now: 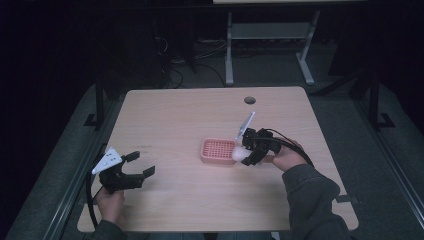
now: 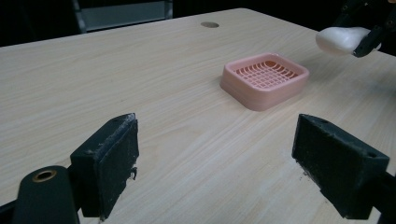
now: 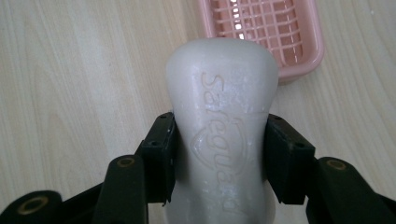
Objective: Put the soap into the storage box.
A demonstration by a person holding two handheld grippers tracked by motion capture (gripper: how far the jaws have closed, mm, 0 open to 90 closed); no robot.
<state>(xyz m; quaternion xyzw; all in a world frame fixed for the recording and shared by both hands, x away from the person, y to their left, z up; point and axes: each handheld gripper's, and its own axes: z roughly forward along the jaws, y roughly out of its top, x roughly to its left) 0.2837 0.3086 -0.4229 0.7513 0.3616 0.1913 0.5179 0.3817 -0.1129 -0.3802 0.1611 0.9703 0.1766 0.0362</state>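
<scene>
A white bar of soap [image 3: 224, 116] with raised lettering is pinched at its waist by my right gripper [image 3: 219, 156], whose jaws press on both its sides. In the high view the right gripper [image 1: 246, 154] holds the soap [image 1: 239, 154] just above the right edge of a pink grid soap dish [image 1: 217, 151]. The dish [image 3: 266, 32] lies just beyond the soap's tip. My left gripper [image 1: 140, 165] rests open near the table's front left, nothing between its pads [image 2: 109, 161]. From there the dish [image 2: 265, 79] sits ahead, and the soap [image 2: 338, 39] hangs at upper right.
The wooden table [image 1: 190, 120] has a round cable hole [image 1: 249, 100] near its far edge. A person's hands and a dark sleeve [image 1: 315, 200] come in from the front. Beyond the table stand a desk frame's legs [image 1: 229, 50] and cables on a dark floor.
</scene>
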